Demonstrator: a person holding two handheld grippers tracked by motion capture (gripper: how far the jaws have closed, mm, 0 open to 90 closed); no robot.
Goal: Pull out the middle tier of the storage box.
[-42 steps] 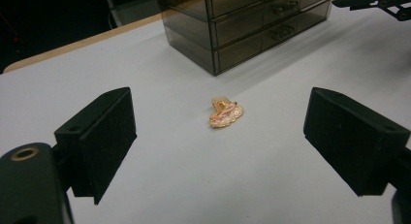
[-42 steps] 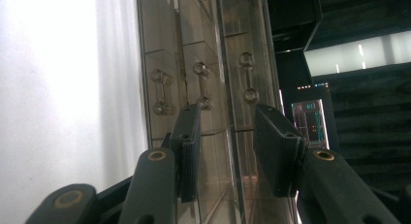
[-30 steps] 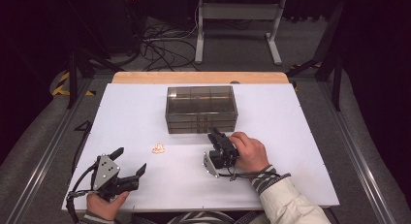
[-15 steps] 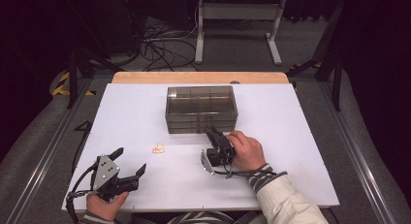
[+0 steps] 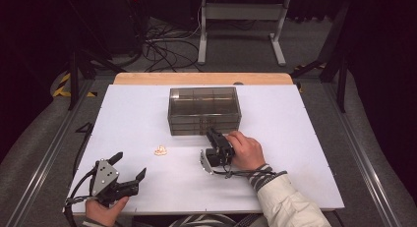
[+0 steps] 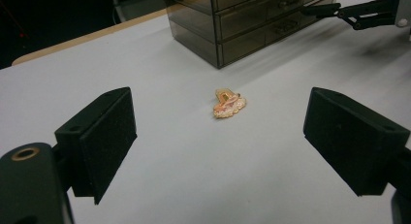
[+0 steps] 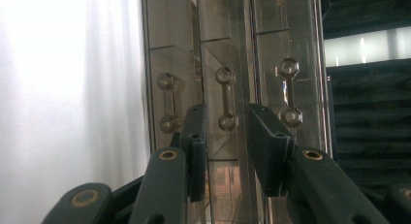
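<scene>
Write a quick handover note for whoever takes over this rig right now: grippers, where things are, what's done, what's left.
Right gripper: turned on its side at the smoky transparent plastic drawer box, jaws just closing around the middle drawer's clear dumbbell-shaped handle, apparently not yet pressing on it.
Left gripper: open, empty, facing the small pink and gold trinket on the white table.
Done: handle lined up.
Left: probably grip, pull the drawer open, put the trinket inside.
</scene>
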